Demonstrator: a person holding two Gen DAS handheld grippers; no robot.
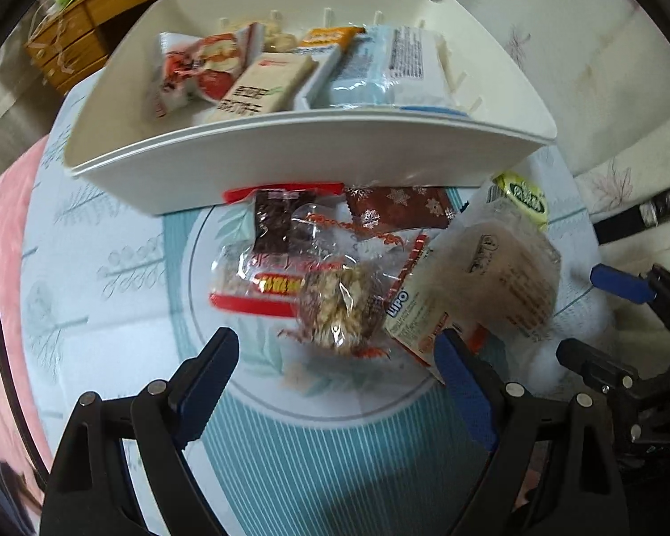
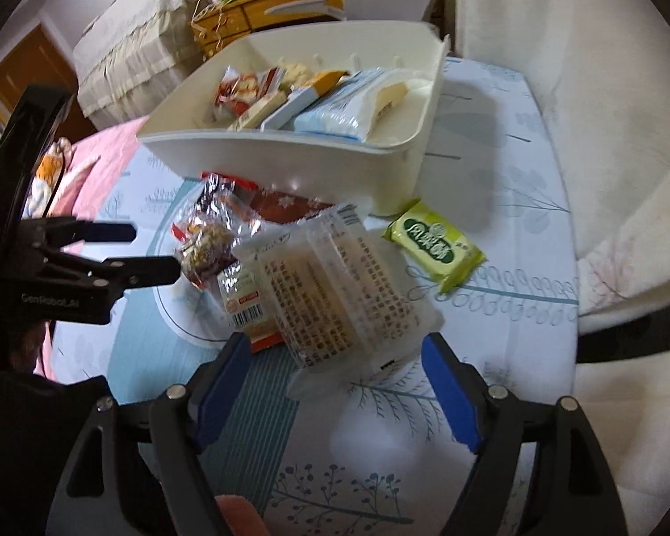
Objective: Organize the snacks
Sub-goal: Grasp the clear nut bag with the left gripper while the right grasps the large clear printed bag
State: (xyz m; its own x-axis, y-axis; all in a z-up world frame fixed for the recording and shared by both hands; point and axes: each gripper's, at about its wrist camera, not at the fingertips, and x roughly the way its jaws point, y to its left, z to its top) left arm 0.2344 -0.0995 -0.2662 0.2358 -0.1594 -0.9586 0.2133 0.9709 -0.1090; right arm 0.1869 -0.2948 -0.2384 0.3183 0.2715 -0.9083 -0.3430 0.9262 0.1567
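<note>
Left gripper (image 1: 339,348) open above nut snack (image 1: 339,308) | right gripper (image 2: 335,348) open, empty, over clear pack (image 2: 344,286) | straddle squarely, then squeeze | bin (image 2: 290,165) at table's far edge

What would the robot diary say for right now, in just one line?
left gripper: open over nut snack | right gripper: open over white pack | bin: partly filled | green pack: on table
</note>
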